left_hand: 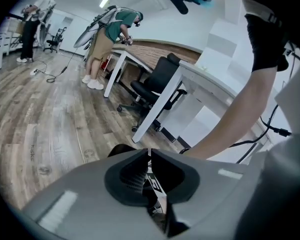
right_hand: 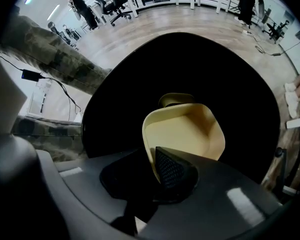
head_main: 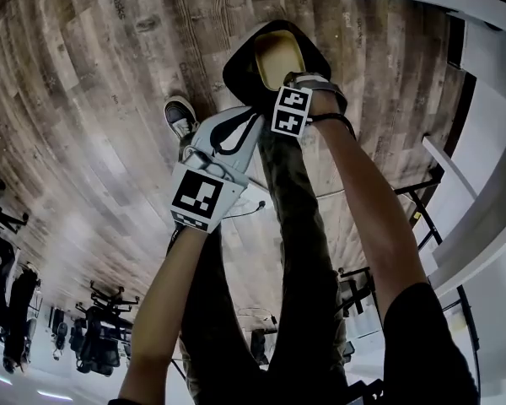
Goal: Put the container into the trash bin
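Container (right_hand: 190, 129), cream and tray-shaped, is hanging from my right gripper (right_hand: 152, 171). I am pinching its near wall, one pad inside and the other jaw outside, with the jaws part-closed on it. Just beyond the jaws, the black trash bin (right_hand: 240, 84) is gaping under the container. My left gripper (left_hand: 148, 154) is carrying nothing, its jaws drawn together to a slit. Farther ahead of it, a white desk (left_hand: 190, 79) and a black chair (left_hand: 150, 89) are standing on the wood floor (left_hand: 50, 129).

Colour and pattern reference
Container (right_hand: 190, 129): pale yellow. Trash bin (right_hand: 235, 74): black. Floor (head_main: 84, 74): grey-brown wood grain. Trousers (right_hand: 55, 54): green camouflage.
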Demonstrator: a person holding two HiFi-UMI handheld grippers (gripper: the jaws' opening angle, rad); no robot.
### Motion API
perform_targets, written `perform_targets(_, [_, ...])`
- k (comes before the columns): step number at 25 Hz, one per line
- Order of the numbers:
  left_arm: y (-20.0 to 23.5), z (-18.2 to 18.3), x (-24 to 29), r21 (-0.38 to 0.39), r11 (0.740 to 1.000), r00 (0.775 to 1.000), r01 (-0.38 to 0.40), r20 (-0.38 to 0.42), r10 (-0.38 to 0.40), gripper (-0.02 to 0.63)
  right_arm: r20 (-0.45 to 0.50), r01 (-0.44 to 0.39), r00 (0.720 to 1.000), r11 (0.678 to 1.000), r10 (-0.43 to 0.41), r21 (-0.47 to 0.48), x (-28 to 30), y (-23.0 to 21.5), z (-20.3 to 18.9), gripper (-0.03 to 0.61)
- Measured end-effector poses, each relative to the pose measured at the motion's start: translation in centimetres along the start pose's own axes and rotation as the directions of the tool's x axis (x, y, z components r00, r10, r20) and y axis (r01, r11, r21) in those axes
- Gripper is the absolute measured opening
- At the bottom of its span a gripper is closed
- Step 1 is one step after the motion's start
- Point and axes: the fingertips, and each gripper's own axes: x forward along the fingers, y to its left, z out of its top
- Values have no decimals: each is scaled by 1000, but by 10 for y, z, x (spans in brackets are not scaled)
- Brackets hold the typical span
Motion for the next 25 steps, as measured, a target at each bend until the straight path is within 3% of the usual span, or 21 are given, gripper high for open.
perform_targets(14, [24,-32,59,-22,1000,997,11,-70,-13,3,24,-11,1000,999,10,31,6,-7,-6,85])
perform_targets(25, [13,-30,44,5,1000,994,21,-107,-20,3,89,16,996,994,-26,111,-26,4,1,132])
